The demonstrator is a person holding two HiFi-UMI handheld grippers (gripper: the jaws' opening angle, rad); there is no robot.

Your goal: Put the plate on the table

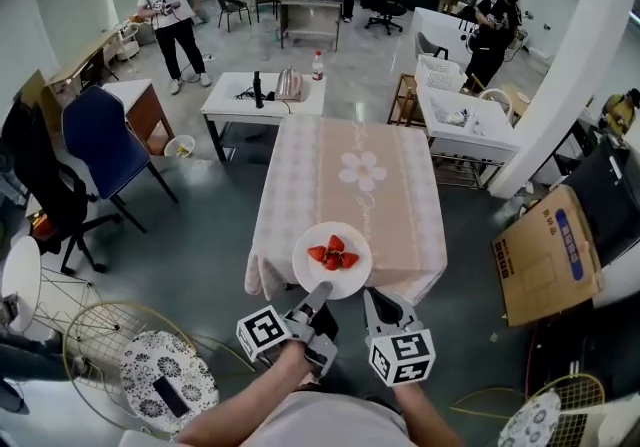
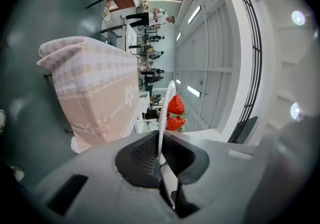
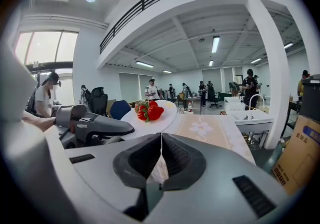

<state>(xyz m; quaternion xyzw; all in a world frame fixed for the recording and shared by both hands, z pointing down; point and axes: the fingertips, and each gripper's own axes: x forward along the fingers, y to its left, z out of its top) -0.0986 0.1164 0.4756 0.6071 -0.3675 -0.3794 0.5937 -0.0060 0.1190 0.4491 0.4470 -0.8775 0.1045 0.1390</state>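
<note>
A white plate (image 1: 313, 271) carrying three strawberries (image 1: 333, 255) hangs over the near edge of the table with the pink cloth (image 1: 350, 175). My left gripper (image 1: 319, 293) is shut on the plate's near rim. In the left gripper view the plate (image 2: 168, 98) runs edge-on out of the jaws, with the strawberries (image 2: 175, 106) on it. To the right, my right gripper (image 1: 371, 297) is shut and empty, apart from the plate. The right gripper view shows the plate (image 3: 162, 116), the strawberries (image 3: 149, 110) and the left gripper (image 3: 92, 125) to its left.
Behind the clothed table stand a white table (image 1: 262, 95) with a kettle and bottle, and another white table (image 1: 465, 120) at right. A blue chair (image 1: 100, 145) is at left, a cardboard box (image 1: 545, 255) at right, a patterned stool (image 1: 168, 380) at lower left. People stand far back.
</note>
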